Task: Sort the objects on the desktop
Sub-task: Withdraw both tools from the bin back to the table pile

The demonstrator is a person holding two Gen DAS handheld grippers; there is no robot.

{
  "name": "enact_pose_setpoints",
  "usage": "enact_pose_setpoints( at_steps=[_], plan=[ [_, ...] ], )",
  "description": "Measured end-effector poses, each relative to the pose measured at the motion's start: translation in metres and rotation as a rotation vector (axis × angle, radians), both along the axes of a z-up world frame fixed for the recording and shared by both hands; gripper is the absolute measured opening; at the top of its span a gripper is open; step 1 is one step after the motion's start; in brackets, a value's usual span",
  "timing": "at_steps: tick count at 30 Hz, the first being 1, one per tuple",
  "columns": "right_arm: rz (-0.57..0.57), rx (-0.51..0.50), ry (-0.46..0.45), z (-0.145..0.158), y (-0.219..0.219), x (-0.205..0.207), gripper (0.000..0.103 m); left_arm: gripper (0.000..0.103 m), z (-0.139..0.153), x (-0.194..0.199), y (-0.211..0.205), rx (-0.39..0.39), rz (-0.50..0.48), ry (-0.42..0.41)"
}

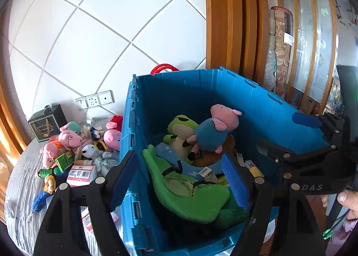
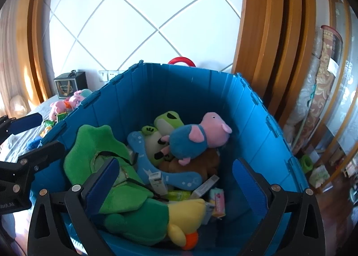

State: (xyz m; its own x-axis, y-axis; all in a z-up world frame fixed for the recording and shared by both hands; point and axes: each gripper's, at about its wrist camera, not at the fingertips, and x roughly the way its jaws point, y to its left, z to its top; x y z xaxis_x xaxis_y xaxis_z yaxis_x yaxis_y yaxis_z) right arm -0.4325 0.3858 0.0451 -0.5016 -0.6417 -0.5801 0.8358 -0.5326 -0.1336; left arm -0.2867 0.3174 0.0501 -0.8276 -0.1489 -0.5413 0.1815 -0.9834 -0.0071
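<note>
**Toy pile lies left of the crate, nearer the left gripper**

Both grippers hover over the blue crate (image 1: 257, 108) with fingers apart, empty. Left gripper (image 1: 181, 180) is nearer the unsorted toys (image 1: 73, 144) on the table (image 1: 20, 189); right gripper (image 2: 176, 184) faces the pig plush (image 2: 201, 137) inside.

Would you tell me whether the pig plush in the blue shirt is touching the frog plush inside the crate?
Touching: the right wrist view shows the pig plush lying against the frog plush.

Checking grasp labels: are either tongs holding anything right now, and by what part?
Nothing is held. Left tongs and right tongs both stand open over the blue crate, nothing between the pads.
</note>
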Motion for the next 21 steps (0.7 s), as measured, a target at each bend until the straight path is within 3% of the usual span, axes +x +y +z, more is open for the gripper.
enact_pose_setpoints(
  at_steps=[12, 21],
  plan=[
    [0.045, -0.009, 0.031, 0.008, -0.017, 0.028, 0.103, 0.077, 0.007, 0.022, -0.030, 0.006, 0.063, 0.041],
    [0.097, -0.025, 0.072, 0.015, -0.060, 0.082, 0.103, 0.079, 0.009, 0.061, -0.099, 0.025, 0.122, 0.079]
  ],
)
